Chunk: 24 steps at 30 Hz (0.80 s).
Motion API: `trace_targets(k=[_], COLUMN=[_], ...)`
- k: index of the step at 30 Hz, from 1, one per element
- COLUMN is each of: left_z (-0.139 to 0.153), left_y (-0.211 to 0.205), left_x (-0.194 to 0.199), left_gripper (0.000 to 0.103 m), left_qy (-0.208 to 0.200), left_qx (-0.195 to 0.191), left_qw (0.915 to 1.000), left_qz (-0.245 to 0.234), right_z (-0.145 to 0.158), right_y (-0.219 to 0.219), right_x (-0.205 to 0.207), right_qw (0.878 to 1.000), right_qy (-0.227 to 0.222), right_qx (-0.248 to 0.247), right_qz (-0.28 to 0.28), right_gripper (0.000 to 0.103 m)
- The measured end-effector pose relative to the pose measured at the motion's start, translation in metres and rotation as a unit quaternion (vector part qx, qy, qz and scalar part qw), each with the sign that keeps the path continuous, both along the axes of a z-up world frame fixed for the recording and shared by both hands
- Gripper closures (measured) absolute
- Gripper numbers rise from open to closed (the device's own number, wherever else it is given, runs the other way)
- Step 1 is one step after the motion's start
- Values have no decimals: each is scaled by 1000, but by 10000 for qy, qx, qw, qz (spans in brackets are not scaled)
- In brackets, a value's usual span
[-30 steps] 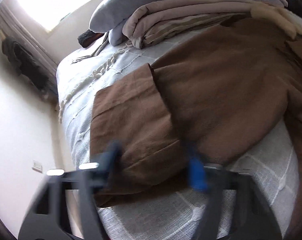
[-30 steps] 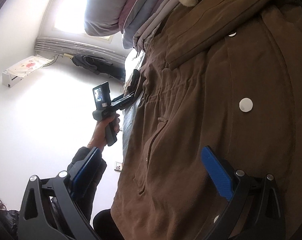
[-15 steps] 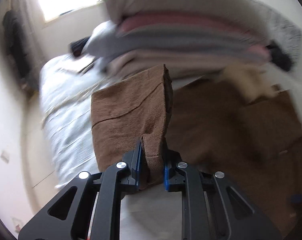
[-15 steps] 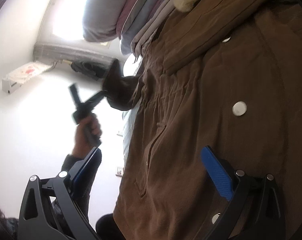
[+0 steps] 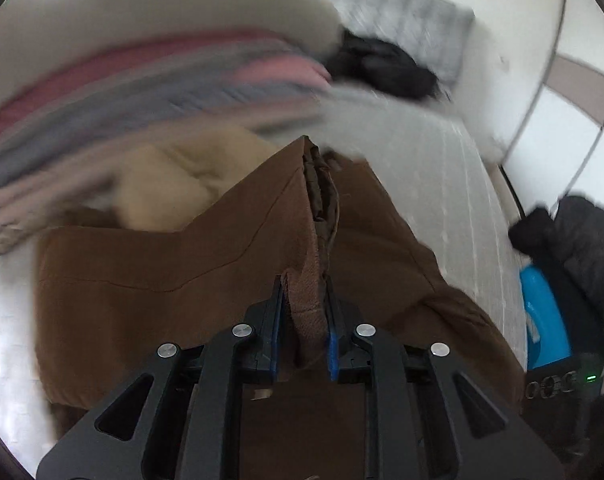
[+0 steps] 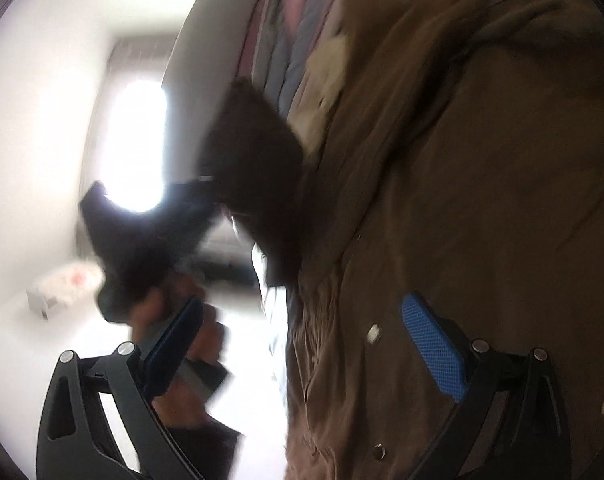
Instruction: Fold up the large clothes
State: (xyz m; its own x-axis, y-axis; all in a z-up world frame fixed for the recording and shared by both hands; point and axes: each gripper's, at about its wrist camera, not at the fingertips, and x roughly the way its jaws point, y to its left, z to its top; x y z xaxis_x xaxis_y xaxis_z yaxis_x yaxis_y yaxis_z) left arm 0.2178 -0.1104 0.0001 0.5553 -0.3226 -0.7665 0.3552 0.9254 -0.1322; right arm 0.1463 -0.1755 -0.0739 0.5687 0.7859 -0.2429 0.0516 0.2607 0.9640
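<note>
A large brown coat [image 5: 149, 280] lies spread on a bed with a pale grey cover [image 5: 442, 184]. My left gripper [image 5: 304, 320] is shut on the cuff of the coat's sleeve [image 5: 310, 240] and holds it raised over the coat's body. In the right wrist view the coat [image 6: 482, 200] fills the right side, and the left gripper [image 6: 149, 240] with the lifted sleeve [image 6: 253, 160] shows blurred at the left. My right gripper [image 6: 302, 352] is open and empty just above the coat's front, near its snaps.
A tall stack of folded blankets and pillows [image 5: 141, 72] stands at the head of the bed, beyond the coat's beige fur collar [image 5: 173, 184]. Dark clothes [image 5: 382, 68] lie at the far corner. A dark jacket [image 5: 574, 236] and a blue object [image 5: 542, 320] are at the right.
My left gripper has shut on the sleeve cuff, lifted it and swung it to the right over the coat's body. My right gripper stayed open above the coat.
</note>
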Motion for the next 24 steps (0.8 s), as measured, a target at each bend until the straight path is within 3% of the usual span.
trace_targets(k=[4,6,11,14,18,20,24], left_z=[-60,-77,-54,-22,4,3,-17], left_y=[-59,-73,-83,-59,7,40,98], left_x=[7,10,7,7,-21,-47,-107], left_gripper=[76,62,52,47,35,33,28], left_qy=[461,529,148,-52,67,136,248], left_qx=[454,703,809,437,-334,-493,-615], left_qw=[9978,9960,9959,9988,9992,9979,9945], left_qz=[-156,-161,-371,-224,228,394,814], right_z=[-8,-9,-14,-19,-16,-4,26], right_y=[-16,-20,-33,-48,-58,-55,-30], right_x=[-1,-1,-5,-12,-12,-5,1], right_qw=[9993,9988,9966,9949,9942,9962,9973], right_qy=[77,76,89,163,176,93,-305], right_qx=[301,399,602,666,679,402,-599], right_qz=[-230,-288,-553,-742,-819,-764,-302], right_gripper=[7,7,7,7,7,7,7])
